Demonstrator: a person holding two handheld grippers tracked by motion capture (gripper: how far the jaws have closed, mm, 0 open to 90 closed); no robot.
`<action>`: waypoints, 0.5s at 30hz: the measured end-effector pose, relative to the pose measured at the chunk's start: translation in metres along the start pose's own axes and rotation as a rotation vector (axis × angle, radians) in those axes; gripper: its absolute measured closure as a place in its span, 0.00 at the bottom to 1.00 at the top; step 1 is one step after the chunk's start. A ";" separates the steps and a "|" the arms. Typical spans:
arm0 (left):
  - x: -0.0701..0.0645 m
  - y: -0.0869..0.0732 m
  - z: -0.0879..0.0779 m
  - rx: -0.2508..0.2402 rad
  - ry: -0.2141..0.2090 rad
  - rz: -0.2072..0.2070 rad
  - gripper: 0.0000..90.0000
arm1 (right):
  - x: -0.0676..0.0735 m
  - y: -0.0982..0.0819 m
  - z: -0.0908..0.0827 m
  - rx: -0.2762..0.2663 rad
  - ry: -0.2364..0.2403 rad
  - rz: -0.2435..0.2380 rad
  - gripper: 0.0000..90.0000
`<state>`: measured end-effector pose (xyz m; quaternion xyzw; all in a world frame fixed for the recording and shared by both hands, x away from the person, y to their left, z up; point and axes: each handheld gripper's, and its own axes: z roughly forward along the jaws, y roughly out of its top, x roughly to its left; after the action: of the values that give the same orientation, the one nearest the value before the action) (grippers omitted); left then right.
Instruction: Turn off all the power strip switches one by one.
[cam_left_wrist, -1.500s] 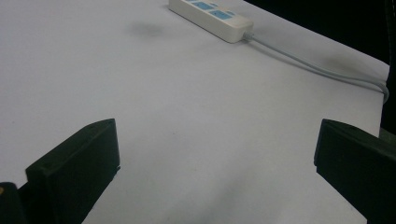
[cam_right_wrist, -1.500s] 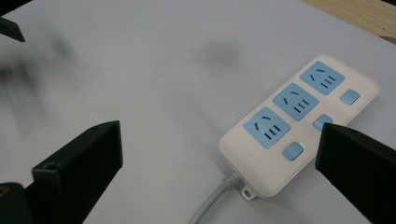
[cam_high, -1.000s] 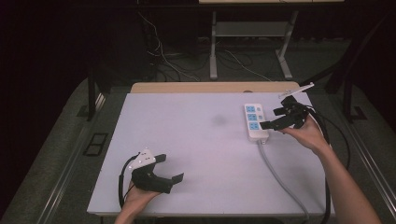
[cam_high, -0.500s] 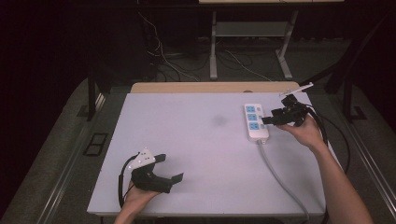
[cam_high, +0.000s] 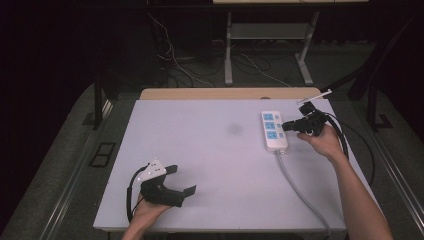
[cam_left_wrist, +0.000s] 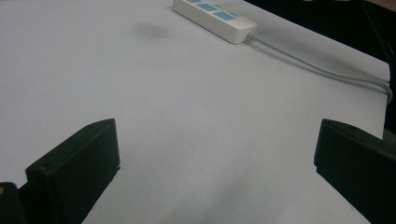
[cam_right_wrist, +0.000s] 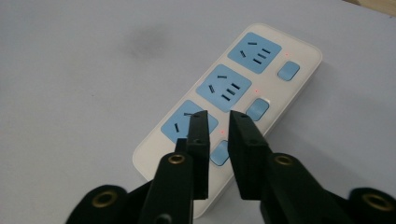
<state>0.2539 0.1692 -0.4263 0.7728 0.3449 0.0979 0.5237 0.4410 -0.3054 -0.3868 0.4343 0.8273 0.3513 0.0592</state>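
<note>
A white power strip (cam_high: 272, 131) with three blue sockets and blue switches lies on the far right of the white table (cam_high: 210, 150). My right gripper (cam_high: 286, 126) hovers at its right side. In the right gripper view the right gripper (cam_right_wrist: 218, 114) points down over the power strip (cam_right_wrist: 299, 49), above the nearest socket and its switch. Its jaws have just been closing; they stand nearly together with nothing between them. My left gripper (cam_high: 184, 180) rests open near the front left edge. In the left gripper view the left gripper (cam_left_wrist: 215, 140) holds nothing.
The strip's grey cable (cam_high: 300, 190) runs along the table to the front right edge. A faint dark smudge (cam_high: 234, 129) marks the table left of the strip. Beyond the table are a wooden edge, table legs and loose floor cables.
The right gripper's jaws have closed from wide apart to nearly together, and the hand has sunk a little toward the strip. The left gripper has stayed put.
</note>
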 end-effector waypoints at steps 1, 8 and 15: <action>0.000 0.000 0.000 0.000 0.000 0.000 0.00 | -0.001 0.000 0.001 -0.001 0.007 0.003 0.93; 0.000 0.000 0.000 -0.001 0.002 0.000 0.00 | -0.003 -0.001 0.008 0.016 0.022 0.006 1.00; 0.001 0.000 0.000 0.000 0.003 0.002 0.00 | -0.005 -0.005 0.017 0.035 0.015 0.019 1.00</action>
<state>0.2539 0.1699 -0.4263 0.7731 0.3450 0.0995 0.5229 0.4479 -0.3024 -0.4035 0.4406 0.8295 0.3405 0.0420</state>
